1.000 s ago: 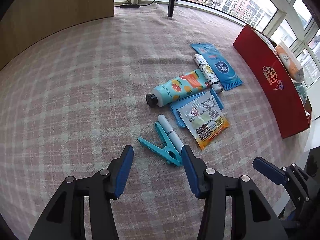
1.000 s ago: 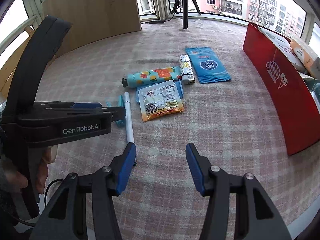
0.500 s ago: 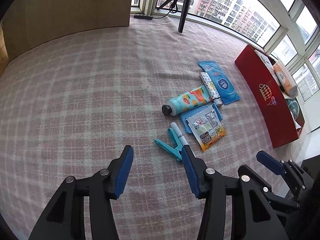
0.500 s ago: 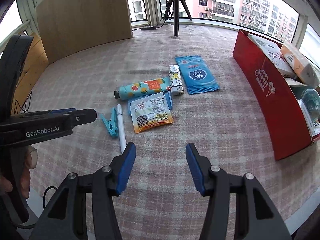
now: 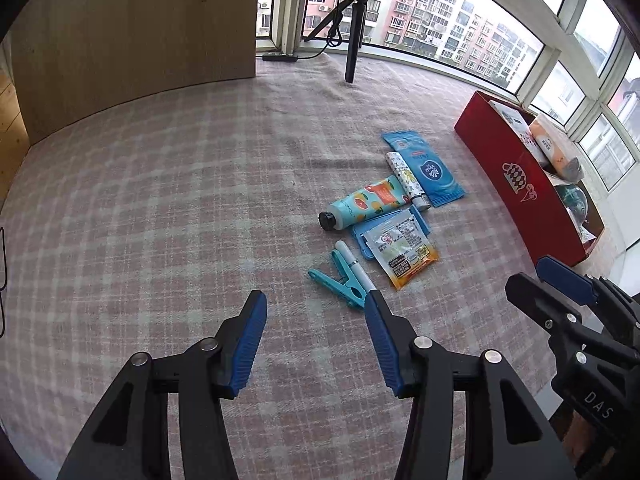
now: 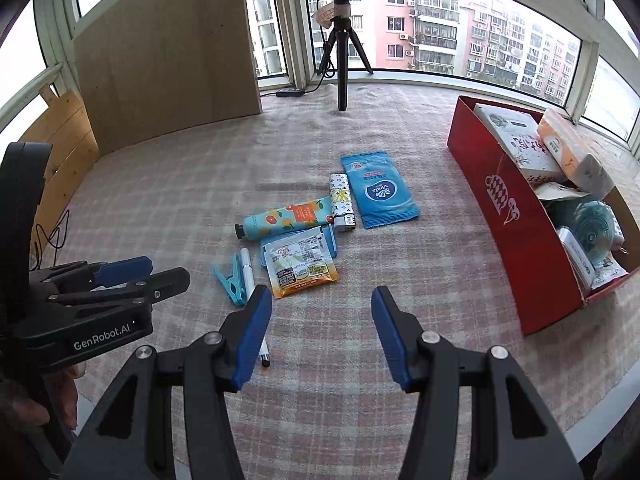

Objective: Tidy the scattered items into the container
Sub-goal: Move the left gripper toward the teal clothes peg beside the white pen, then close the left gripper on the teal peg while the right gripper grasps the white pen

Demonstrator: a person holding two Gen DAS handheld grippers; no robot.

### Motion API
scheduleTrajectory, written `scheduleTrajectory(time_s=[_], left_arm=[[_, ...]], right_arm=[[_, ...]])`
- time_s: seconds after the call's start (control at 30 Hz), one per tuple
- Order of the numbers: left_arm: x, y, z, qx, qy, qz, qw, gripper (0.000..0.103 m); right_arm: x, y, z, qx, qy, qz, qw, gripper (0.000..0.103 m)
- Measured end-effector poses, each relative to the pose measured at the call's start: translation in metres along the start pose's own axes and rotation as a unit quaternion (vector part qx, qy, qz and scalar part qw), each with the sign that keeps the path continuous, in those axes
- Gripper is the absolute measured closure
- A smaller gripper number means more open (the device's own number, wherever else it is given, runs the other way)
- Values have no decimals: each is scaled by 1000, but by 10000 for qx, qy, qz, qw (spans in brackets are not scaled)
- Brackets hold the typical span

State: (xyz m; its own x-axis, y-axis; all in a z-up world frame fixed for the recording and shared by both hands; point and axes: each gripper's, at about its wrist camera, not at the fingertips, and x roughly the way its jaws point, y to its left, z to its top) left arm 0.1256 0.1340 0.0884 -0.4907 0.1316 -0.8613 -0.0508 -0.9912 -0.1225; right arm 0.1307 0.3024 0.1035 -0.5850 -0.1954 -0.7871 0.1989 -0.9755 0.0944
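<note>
Both grippers hang above the plaid cloth with nothing in them: the left gripper (image 5: 316,344) has its jaws spread wide, and so has the right gripper (image 6: 320,336). In the right wrist view the scattered items lie in a loose cluster at about 12 o'clock from the right gripper, while the red box (image 6: 496,216), already partly filled, stands well apart at about 2 o'clock.

Nearest are the teal clothespin (image 6: 230,282) and the white pen (image 6: 250,280), touching side by side (the pen's lower end runs behind the right gripper's left finger). Both look light and stiff; the pen is probably slippery and apt to roll, so a hold across its middle seems safest. The snack sachet (image 6: 302,266) lies on a blue flat case (image 6: 330,242); it is likely thin and limp, best pinched at an edge. The hand-cream tube (image 6: 286,220) should give under pressure, the lighter (image 6: 342,208) is rigid, and the wet-wipes pack (image 6: 380,192) is soft.
</note>
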Motion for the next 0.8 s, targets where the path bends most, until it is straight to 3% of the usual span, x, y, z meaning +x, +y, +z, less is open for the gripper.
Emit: scheduleTrajectory(time_s=[0.1, 0.23, 0.37, 0.6, 0.8], left_arm=[[-10, 2, 1, -20, -180, 79, 9998, 53], [-8, 8, 2, -139, -129, -10, 9998, 53], [7, 14, 1, -280, 49, -62, 9996, 53], [44, 9, 4, -326, 413, -163, 9985, 53], [71, -3, 6, -273, 655, -217, 9972, 55]], right_arm=[[-10, -1, 4, 39, -164, 22, 9999, 52], [-12, -1, 7, 33, -248, 31, 9997, 50], [4, 1, 0, -44, -53, 281, 9996, 50], [47, 12, -28, -281, 529, 411, 9974, 50], [68, 18, -42, -357, 783, 513, 9950, 51]])
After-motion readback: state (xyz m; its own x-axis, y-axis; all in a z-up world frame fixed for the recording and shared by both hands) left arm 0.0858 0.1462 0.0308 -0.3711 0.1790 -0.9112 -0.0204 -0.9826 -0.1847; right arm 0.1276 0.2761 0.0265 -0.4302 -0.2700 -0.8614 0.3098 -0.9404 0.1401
